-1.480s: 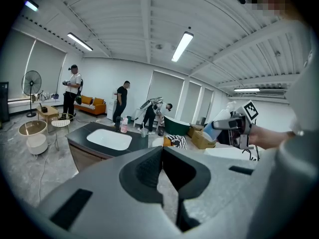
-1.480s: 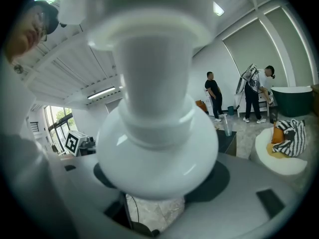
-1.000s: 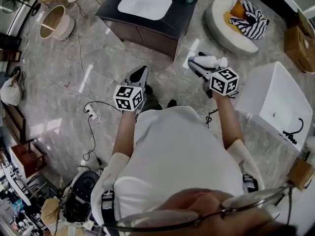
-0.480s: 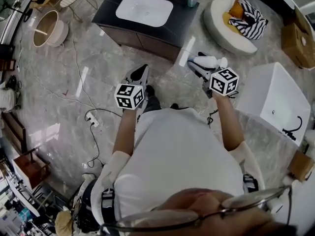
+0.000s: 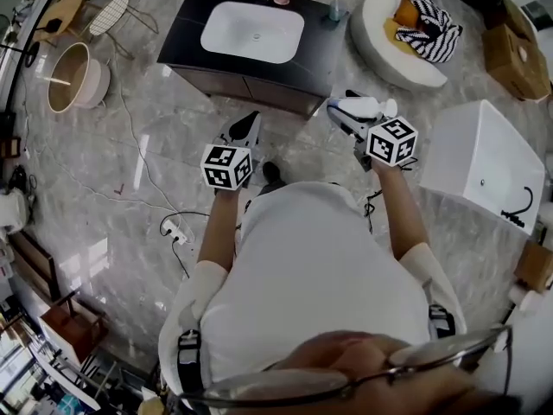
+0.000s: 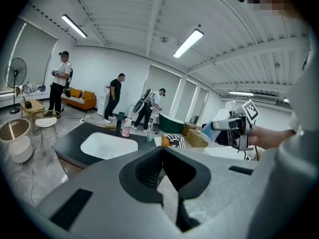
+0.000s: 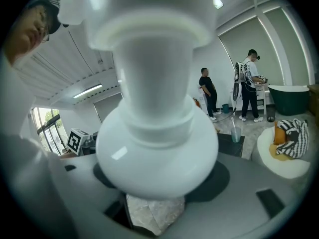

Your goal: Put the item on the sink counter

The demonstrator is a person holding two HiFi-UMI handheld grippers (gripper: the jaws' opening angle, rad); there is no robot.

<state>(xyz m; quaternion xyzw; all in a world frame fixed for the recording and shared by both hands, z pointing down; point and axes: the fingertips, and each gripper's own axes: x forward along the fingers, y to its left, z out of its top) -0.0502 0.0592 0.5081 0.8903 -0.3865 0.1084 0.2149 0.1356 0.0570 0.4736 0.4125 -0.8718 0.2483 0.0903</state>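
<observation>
We have stepped closer: the sink surface (image 5: 186,41) now lies nearer, ahead of both tools. Our right tool (image 5: 347,111) stays clamped on the white bottle (image 7: 157,148); our left tool (image 6: 162,156) is closed, empty. Setting it down still remains.

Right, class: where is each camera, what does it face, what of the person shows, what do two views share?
Head view: on the head, facing steeply down at counter; shows shirt, left gripper, right gripper holding bottle.
Left gripper view: on that gripper, along shut empty jaws towards the counter; shows right gripper.
Right gripper view: on that gripper, along jaws shut on the bottle; shows left gripper at left.
Shared: head and left gripper views both show counter and bottle.
</observation>
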